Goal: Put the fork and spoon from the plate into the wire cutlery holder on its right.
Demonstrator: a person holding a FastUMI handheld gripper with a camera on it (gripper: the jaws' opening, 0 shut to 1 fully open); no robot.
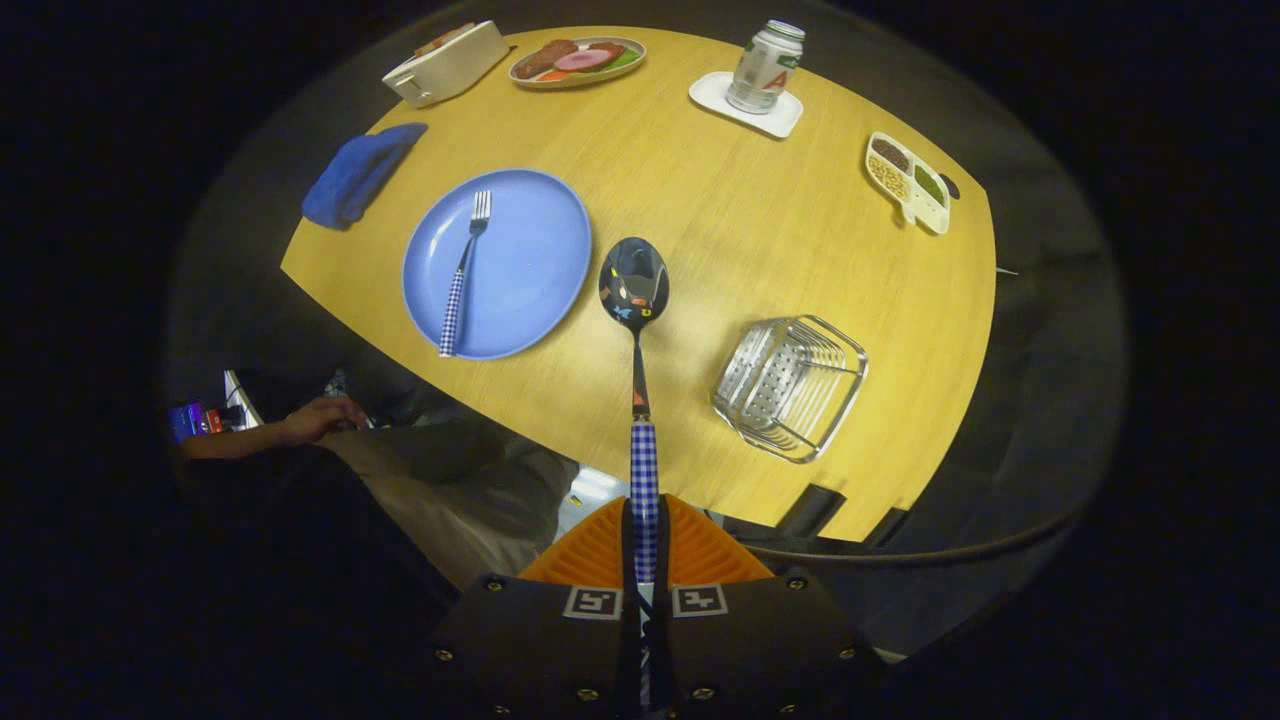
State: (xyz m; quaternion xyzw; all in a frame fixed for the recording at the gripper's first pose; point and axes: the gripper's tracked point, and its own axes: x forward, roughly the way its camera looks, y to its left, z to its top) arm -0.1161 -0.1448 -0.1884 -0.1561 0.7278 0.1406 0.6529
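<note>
My gripper (645, 530) is shut on the checked handle of the spoon (636, 300), which sticks straight out ahead of the fingers, bowl up, high above the wooden table (720, 220). Beyond and to the left lies the blue plate (520, 290) with the fork (462, 275) on it, tines pointing away, its checked handle reaching over the plate's near rim. The wire cutlery holder (790, 385) stands to the right of the spoon, near the table's front edge, with nothing in it.
A blue cloth (360, 175) lies left of the plate. At the far side are a white box (445, 62), a plate of food (578, 60), a can (765, 65) on a white coaster and a divided snack dish (908, 180). A person's hand (320, 418) rests below the table's left edge.
</note>
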